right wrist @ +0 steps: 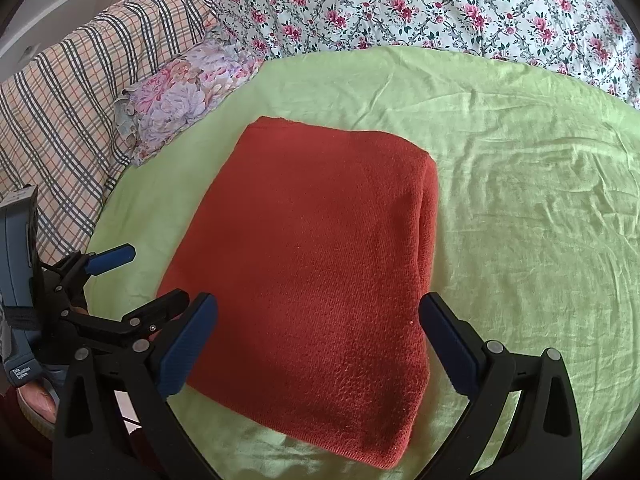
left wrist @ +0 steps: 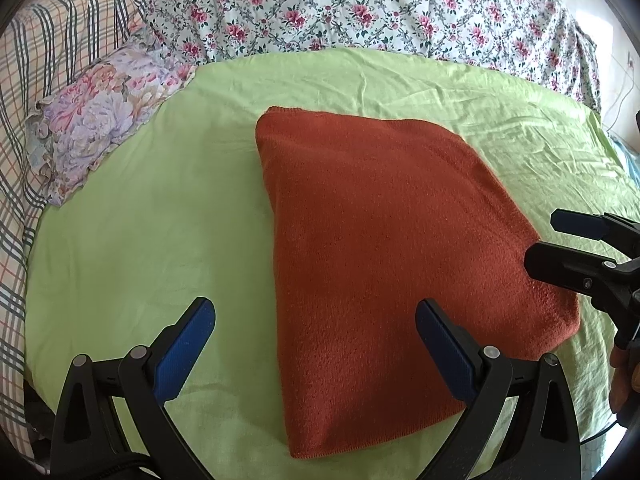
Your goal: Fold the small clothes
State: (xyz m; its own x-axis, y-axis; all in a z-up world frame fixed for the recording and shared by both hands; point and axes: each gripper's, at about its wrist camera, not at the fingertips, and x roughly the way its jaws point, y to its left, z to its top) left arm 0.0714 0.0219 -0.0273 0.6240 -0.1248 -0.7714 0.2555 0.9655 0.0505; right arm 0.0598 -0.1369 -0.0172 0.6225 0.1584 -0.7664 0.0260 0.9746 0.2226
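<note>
**A:** The rust-red cloth (left wrist: 380,264) lies flat and already folded over on the green sheet (left wrist: 140,240), toward its near edge, its long axis running away from you toward the flowered quilt (left wrist: 360,4) at the far edge.

**B:** Which tool is closer?

**A:** Your right gripper (right wrist: 316,344) hovers right over the cloth's near end, jaws spread wide and empty, one finger either side of it. Your left gripper (left wrist: 316,350) straddles the cloth's near left edge, equally spread, gripping nothing.

**B:** And the doubled layers?

**A:** They show along the cloth's right side in the right wrist view. I'd judge that another fold would go along the long axis, near end carried toward the far one; you're level and low, pointing forward.
</note>
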